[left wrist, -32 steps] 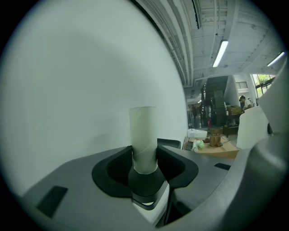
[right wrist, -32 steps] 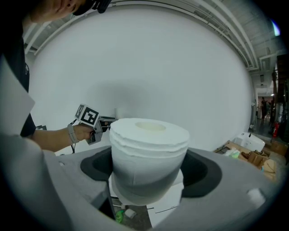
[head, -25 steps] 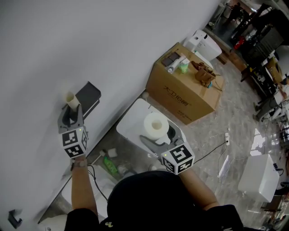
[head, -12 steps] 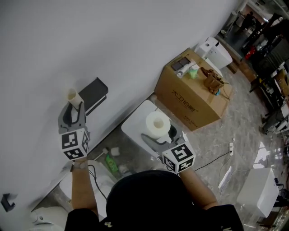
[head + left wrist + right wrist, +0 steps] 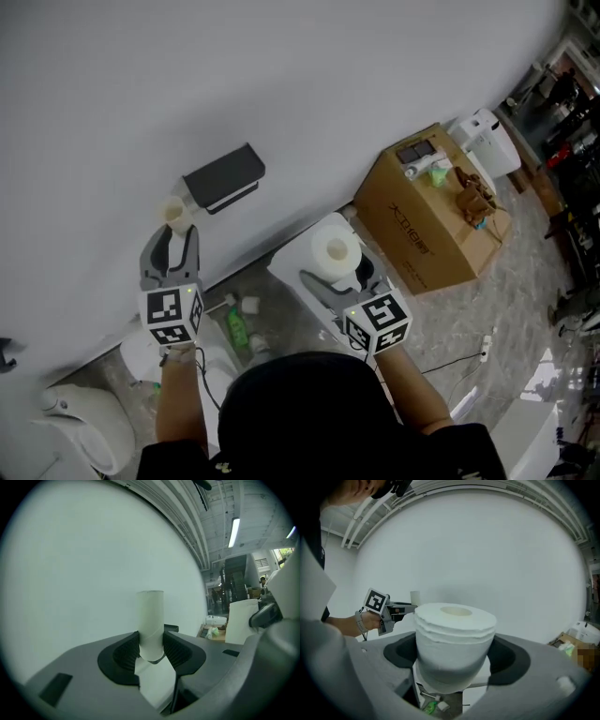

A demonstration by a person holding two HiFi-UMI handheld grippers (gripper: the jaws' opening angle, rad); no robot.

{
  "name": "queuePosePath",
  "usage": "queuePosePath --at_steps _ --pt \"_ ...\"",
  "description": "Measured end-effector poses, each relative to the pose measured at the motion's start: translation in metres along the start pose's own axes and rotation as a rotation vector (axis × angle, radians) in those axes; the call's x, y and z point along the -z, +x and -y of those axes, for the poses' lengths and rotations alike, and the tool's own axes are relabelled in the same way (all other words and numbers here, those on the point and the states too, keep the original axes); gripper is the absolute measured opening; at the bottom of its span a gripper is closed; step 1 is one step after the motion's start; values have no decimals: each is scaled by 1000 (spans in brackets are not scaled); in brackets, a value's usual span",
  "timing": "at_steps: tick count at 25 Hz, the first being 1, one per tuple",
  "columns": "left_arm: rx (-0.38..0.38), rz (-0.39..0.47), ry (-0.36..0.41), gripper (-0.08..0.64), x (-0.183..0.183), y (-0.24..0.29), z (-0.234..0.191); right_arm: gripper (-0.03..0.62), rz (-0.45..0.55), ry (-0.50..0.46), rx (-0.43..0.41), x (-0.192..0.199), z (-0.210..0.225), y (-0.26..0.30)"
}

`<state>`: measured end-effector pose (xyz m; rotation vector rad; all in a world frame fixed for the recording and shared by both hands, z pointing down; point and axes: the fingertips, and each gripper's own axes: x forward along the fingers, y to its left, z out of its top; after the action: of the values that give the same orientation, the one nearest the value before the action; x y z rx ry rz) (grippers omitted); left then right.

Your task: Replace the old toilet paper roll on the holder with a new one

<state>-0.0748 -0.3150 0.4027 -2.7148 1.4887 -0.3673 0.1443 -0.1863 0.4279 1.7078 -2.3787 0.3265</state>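
Observation:
My left gripper (image 5: 172,246) is shut on the empty cardboard tube (image 5: 173,212), which stands upright between the pads (image 5: 174,649). The tube (image 5: 151,620) hangs in front of the white wall, down and left of the black holder (image 5: 223,176) and apart from it. My right gripper (image 5: 337,269) is shut on the new toilet paper roll (image 5: 336,250), a full white roll (image 5: 454,641) held upright with its core facing up. In the right gripper view the left gripper (image 5: 396,611) and its tube (image 5: 415,597) show to the left of the roll.
A cardboard box (image 5: 427,220) with small items on top stands on the floor at the right. A white cistern lid (image 5: 292,272) lies under the right gripper. A green bottle (image 5: 236,328) lies on the floor, and a white toilet (image 5: 80,431) sits at lower left.
The left gripper has drawn the cardboard tube away from the holder, so a gap now shows between them. The right gripper and its roll have barely shifted. The head view has swung.

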Motion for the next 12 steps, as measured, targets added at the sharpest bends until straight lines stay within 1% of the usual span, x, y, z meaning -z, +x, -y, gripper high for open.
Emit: queuePosePath --at_steps 12 --pt "-115 -61 -57 172 50 -72 -20 436 -1 -35 -143 -9 -34 50"
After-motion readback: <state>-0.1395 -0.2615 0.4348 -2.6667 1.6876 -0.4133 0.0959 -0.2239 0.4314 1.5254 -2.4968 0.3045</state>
